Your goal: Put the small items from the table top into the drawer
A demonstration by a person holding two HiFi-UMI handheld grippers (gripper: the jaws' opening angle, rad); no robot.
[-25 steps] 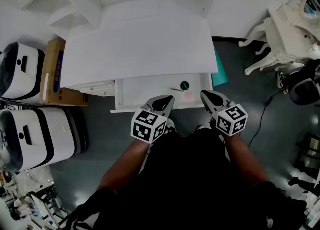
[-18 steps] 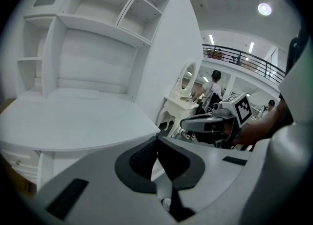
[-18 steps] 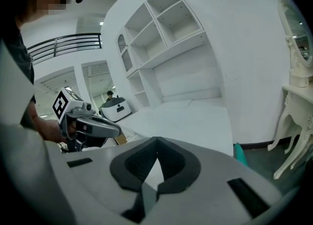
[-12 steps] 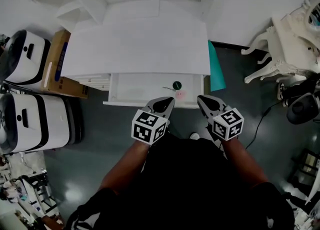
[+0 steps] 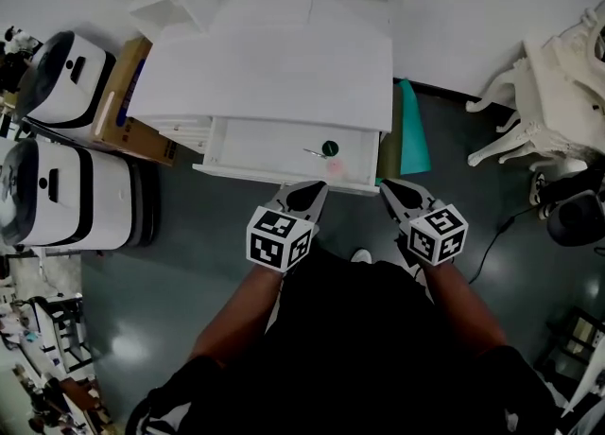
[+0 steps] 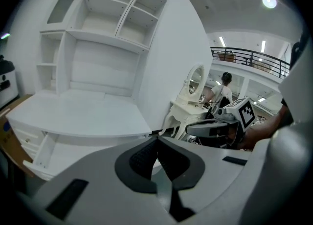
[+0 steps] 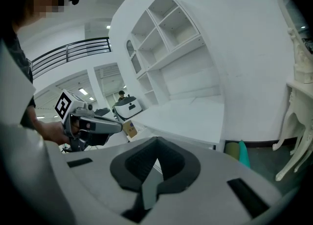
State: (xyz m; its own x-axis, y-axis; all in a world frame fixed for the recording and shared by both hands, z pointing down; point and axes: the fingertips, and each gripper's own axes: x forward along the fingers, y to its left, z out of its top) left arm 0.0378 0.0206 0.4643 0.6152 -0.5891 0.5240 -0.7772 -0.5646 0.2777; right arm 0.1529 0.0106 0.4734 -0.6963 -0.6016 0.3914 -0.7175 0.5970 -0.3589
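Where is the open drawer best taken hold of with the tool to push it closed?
Take the front panel at its top edge, near the middle, coming from the person's side. The drawer stands pulled out of the desk towards that side, and no handle shows from above. The small items lie at its right end, clear of that spot.

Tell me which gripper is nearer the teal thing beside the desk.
Right. In the head view the right gripper is just below the teal thing, off the drawer's right front corner; the left gripper is further left, by the drawer front's middle.
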